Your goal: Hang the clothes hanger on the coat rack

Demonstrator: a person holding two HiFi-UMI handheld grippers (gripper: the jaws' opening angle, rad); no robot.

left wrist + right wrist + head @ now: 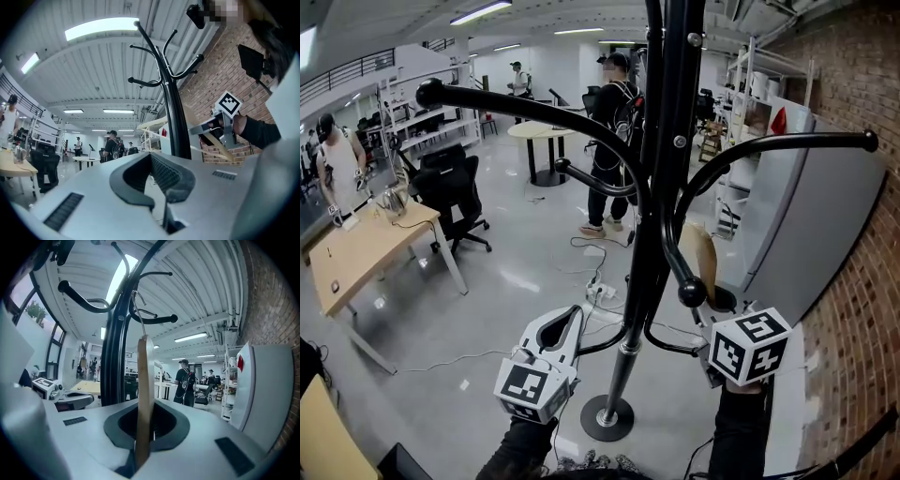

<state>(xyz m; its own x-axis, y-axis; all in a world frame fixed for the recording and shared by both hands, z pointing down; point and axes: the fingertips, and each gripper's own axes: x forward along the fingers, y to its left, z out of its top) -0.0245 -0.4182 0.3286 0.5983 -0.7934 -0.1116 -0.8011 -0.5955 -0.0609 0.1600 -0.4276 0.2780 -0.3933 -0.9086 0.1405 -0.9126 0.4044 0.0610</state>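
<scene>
Right gripper [140, 453] clamped tight on the flat light-wood clothes hanger [143, 380], you have its wire hook [136, 301] just beside a knobbed arm of the black metal coat rack [112, 357]. Lift the hook over that arm, then lower. Left gripper [161, 199]: closed, empty.

Pale matt wood in the clothes hanger [143, 399] between the jaws of the right gripper [140, 448], bright wire hook [137, 305] above. Glossy black metal coat rack [112, 357] beyond. Smooth matt grey plastic shell, dark matt pads [176, 425].
</scene>
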